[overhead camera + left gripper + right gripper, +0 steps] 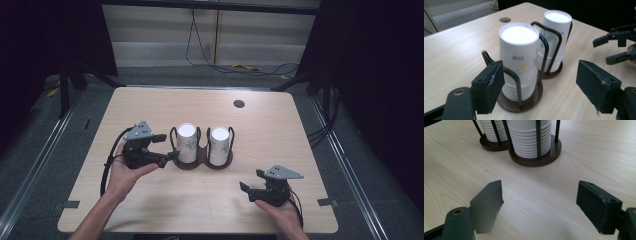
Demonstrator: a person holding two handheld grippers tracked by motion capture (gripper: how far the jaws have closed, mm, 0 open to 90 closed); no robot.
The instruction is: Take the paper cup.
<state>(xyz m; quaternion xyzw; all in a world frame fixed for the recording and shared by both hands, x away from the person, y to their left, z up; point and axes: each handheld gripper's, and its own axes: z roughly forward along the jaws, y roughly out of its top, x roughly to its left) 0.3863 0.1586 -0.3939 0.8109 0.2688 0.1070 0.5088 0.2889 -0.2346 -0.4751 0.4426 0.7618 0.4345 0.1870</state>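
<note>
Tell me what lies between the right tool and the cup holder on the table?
Nothing: in the right gripper view, bare table lies between the open right tool and the cup holder with its stacked cups.

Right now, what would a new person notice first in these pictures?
First, two stacks of white paper cups standing upright in a dark double holder at the table's middle. Next, the left claw, open, just left of the holder beside the nearer stack, and the right claw, open over bare wood near the front right.
</note>
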